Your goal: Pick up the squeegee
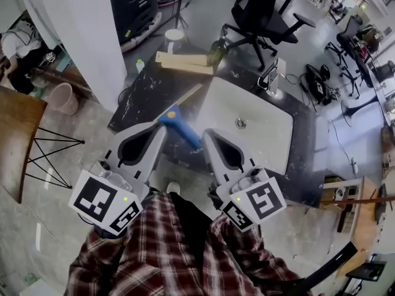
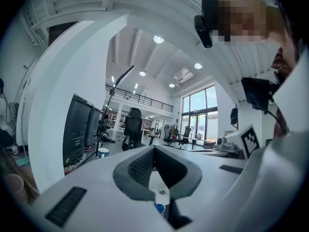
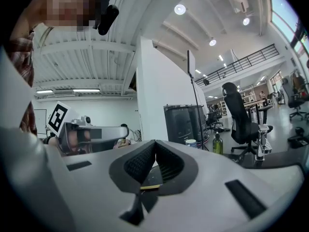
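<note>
Open workshop, dark bench (image 1: 145, 91) in front of me. My left hand-held gripper (image 1: 162, 128) and right hand-held gripper (image 1: 207, 134) are both clenched on nothing. The squeegee (image 1: 180, 123) lies on the bench between them, blue handle toward me. White basin (image 1: 271, 113) just to the right. Pink bin (image 1: 63, 97) on the floor, can't see what's in it.

Squeegee (image 1: 179, 119) on table (image 1: 151, 82), L of sink (image 1: 262, 137).

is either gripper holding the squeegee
No, the squeegee lies on the dark table; left gripper and right gripper fingers are shut on nothing.
</note>
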`<move>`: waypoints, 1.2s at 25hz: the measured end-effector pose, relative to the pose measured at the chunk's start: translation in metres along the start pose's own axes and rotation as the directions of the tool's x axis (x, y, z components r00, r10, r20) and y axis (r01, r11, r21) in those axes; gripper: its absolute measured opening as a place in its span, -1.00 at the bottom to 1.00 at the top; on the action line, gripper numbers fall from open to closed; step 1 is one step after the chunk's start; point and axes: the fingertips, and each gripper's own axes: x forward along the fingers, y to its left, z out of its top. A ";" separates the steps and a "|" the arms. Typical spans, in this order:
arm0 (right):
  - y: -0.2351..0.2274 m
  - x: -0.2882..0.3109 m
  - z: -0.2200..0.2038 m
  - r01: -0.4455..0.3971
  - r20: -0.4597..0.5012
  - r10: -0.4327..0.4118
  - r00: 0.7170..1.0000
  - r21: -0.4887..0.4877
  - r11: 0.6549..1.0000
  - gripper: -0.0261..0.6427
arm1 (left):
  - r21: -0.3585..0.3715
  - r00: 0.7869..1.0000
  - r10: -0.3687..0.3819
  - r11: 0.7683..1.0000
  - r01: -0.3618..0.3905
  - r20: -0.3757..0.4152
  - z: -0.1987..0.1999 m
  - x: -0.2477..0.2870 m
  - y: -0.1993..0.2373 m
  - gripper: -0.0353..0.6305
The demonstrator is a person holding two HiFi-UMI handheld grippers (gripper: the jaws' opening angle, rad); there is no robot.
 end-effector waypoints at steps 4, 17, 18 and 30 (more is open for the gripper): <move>-0.019 0.012 -0.007 0.011 -0.025 -0.011 1.000 0.022 1.000 -0.89 | -0.021 1.000 0.004 1.000 -0.005 -0.017 -0.006 0.019 0.014 -0.87; -0.053 0.074 -0.021 0.197 -0.071 -0.192 0.979 0.079 0.977 -0.89 | -0.074 0.988 -0.135 0.989 0.129 -0.081 -0.010 0.069 0.091 -0.87; -0.055 0.080 -0.021 0.217 -0.072 -0.211 0.975 0.082 0.973 -0.89 | -0.075 0.985 -0.151 0.987 0.145 -0.087 -0.009 0.072 0.099 -0.87; -0.067 0.125 -0.015 0.467 -0.043 -0.465 0.884 0.102 0.879 -0.89 | -0.086 0.893 -0.428 0.903 0.420 -0.141 -0.003 0.099 0.143 -0.87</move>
